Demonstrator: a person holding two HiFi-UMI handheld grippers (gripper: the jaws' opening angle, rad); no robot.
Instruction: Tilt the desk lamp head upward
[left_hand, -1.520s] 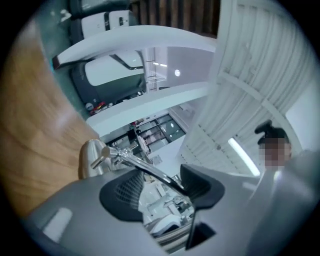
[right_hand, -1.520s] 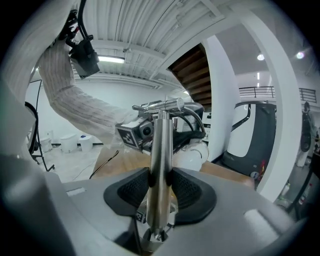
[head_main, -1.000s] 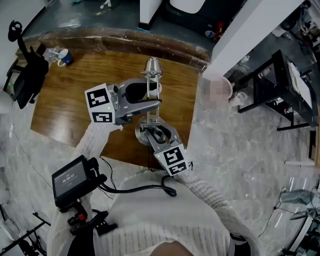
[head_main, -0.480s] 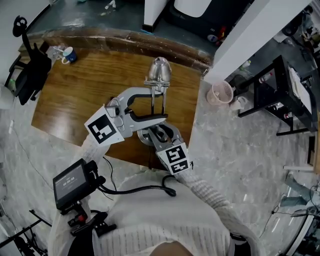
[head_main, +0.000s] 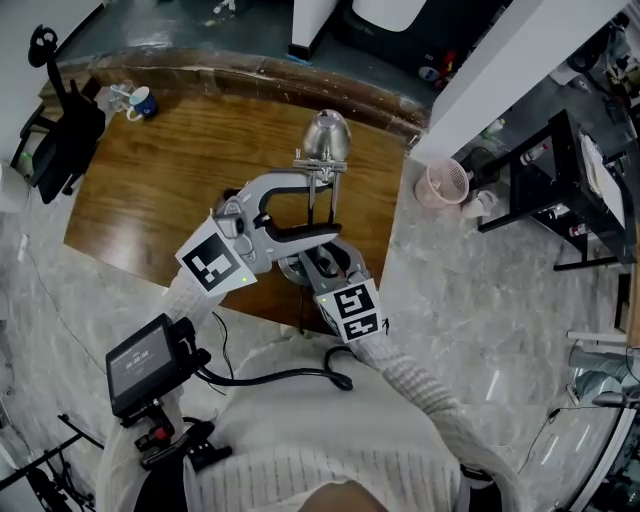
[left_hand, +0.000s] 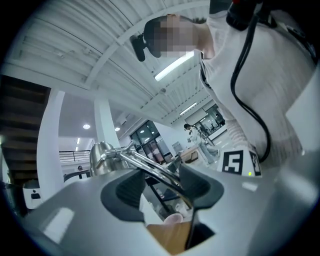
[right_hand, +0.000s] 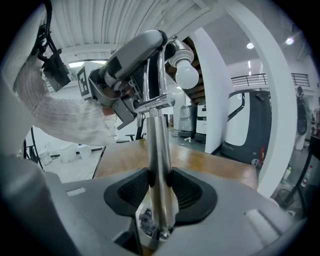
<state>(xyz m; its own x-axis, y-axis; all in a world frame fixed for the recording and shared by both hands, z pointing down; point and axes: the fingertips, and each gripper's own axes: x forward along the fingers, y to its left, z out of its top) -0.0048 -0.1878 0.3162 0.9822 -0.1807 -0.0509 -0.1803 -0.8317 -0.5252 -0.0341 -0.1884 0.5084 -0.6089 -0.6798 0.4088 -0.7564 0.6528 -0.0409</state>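
A chrome desk lamp stands on the wooden table (head_main: 150, 180). Its domed head (head_main: 327, 135) sits at the far end of two thin arm rods (head_main: 322, 190). My left gripper (head_main: 322, 208) is shut across those rods; in the left gripper view the rods (left_hand: 150, 167) run between its pads toward the head (left_hand: 100, 159). My right gripper (head_main: 318, 262) is shut on the upright post just above the round base (head_main: 292, 272). In the right gripper view the post (right_hand: 159, 165) is pinched between the pads of the right gripper (right_hand: 159, 192), and the bulb (right_hand: 186, 75) shows above.
A blue mug (head_main: 143, 101) stands at the table's far left corner. A black chair (head_main: 55, 140) is left of the table. A white pillar (head_main: 500, 60), a pale bin (head_main: 447, 183) and a black metal stand (head_main: 560, 170) are to the right. The lamp stands close to the table's near edge (head_main: 270, 315).
The left gripper has rolled and shifted, its marker cube swinging down toward the person. The lamp head has swung with it and now shows its round dome. The right gripper has stayed on the post.
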